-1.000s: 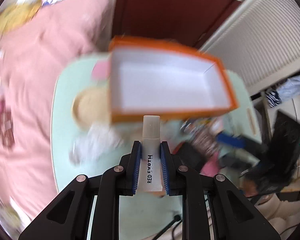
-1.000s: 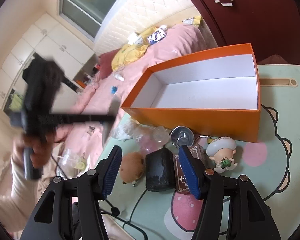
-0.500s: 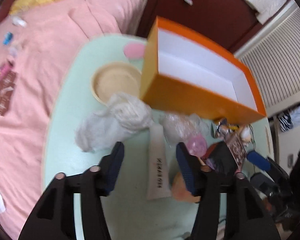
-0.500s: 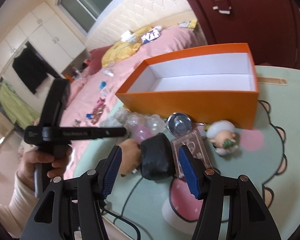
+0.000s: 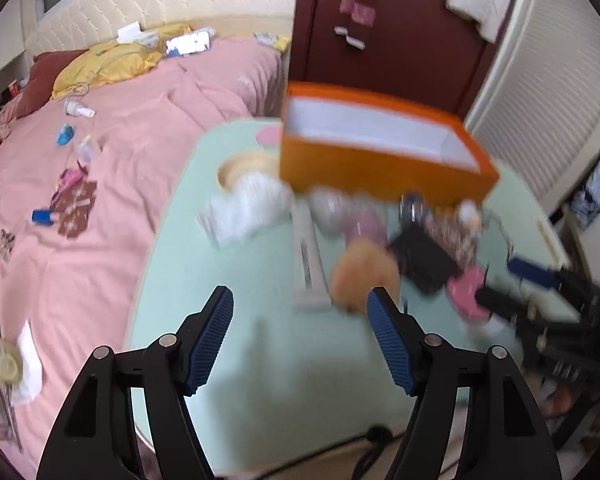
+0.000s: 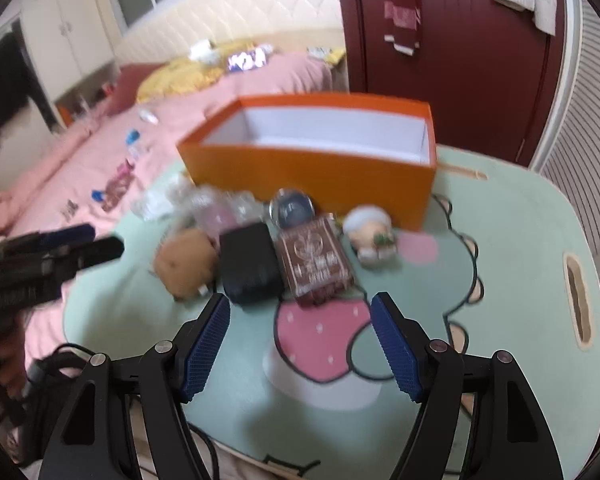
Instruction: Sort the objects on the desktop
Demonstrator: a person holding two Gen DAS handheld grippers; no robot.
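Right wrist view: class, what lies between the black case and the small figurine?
A brown patterned box lies between the black case and figurine.

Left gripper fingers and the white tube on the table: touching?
Apart. In the left wrist view the open left gripper has bare green table between its fingers and the white tube lying beyond them.

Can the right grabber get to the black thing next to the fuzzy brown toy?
Probably yes. The right gripper is open and empty, and the black pouch lies just ahead of its fingers with bare table between. The brown toy and the brown box crowd its sides.
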